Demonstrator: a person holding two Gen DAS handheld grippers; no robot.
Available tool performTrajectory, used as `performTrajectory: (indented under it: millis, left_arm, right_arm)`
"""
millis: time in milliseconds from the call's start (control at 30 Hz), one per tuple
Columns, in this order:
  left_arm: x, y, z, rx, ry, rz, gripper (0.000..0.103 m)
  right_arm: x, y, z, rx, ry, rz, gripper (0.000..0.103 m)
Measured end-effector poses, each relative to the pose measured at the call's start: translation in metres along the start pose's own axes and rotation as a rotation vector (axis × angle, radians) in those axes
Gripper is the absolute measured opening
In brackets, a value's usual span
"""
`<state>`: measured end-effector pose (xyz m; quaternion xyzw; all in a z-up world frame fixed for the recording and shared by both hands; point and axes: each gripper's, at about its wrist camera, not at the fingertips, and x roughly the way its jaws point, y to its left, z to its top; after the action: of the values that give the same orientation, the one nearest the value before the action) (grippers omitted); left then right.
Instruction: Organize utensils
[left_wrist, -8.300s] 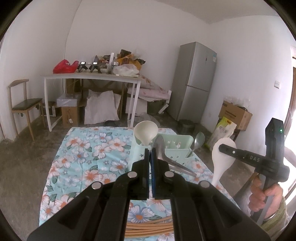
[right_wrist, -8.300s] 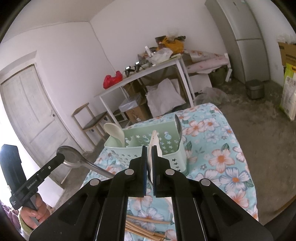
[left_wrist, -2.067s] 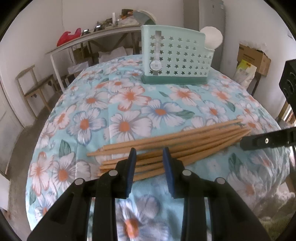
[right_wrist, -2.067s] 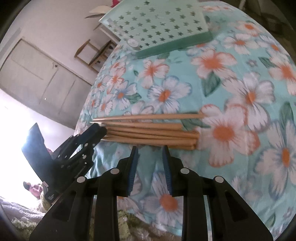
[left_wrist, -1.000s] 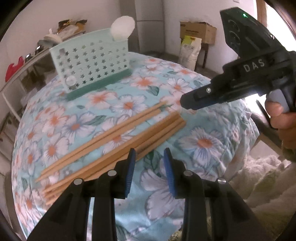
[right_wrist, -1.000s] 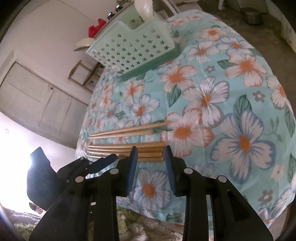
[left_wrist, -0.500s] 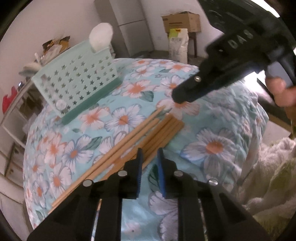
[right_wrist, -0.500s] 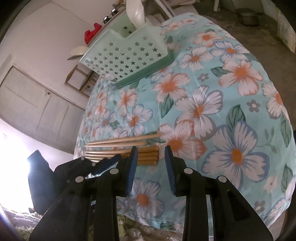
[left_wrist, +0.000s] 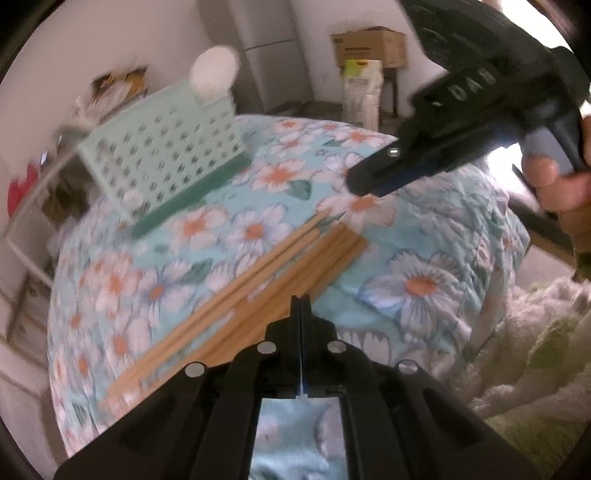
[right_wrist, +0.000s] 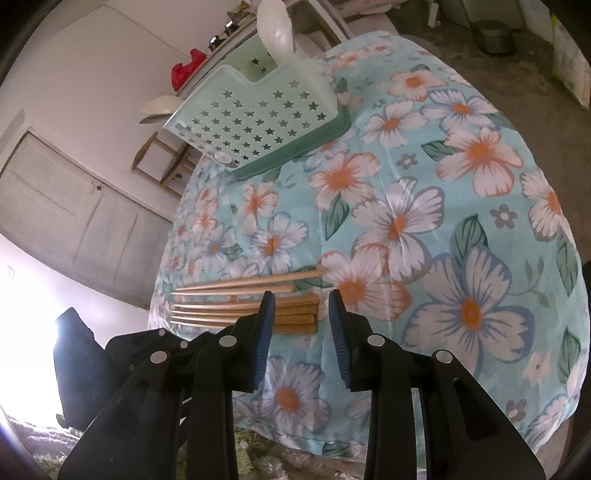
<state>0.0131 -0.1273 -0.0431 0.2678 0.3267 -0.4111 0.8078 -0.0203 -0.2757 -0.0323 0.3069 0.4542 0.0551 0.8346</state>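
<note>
Floral cloth — chopsticks beside shut left tool.

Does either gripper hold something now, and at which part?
Right gripper: open, nothing held. Left gripper: its jaws have just closed fully at the chopsticks. None shows between them, so a hold cannot be told.

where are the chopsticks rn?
The chopsticks lie flat on the floral tablecloth near its front edge, in front of the green star-holed caddy. In the right wrist view they sit just beyond the right hand-held gripper.
</note>
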Motion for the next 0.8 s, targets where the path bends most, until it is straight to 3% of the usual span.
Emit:
performTrajectory:
  millis: [133, 333, 433, 567, 800]
  left_arm:
    - [-0.016, 0.038, -0.019, -0.291, 0.024, -0.043, 0.001]
    - [-0.033, 0.111, -0.088, -0.94, 0.021, -0.151, 0.017]
    - [-0.028, 0.129, -0.117, -1.18, -0.015, -0.25, 0.017]
    - [-0.021, 0.137, -0.137, -1.388, -0.075, -0.36, 0.018]
    - [-0.014, 0.144, -0.155, -1.587, -0.152, -0.461, 0.018]
  right_arm:
    - [0.002, 0.002, 0.0, -0.002, 0.009, 0.009, 0.031]
    - [0.011, 0.008, 0.001, -0.023, 0.037, 0.031, 0.031]
    - [0.017, 0.012, 0.002, -0.036, 0.053, 0.037, 0.031]
    - [0.019, 0.018, 0.004, -0.053, 0.053, 0.045, 0.031]
    - [0.019, 0.013, 0.005, -0.037, 0.052, 0.037, 0.031]
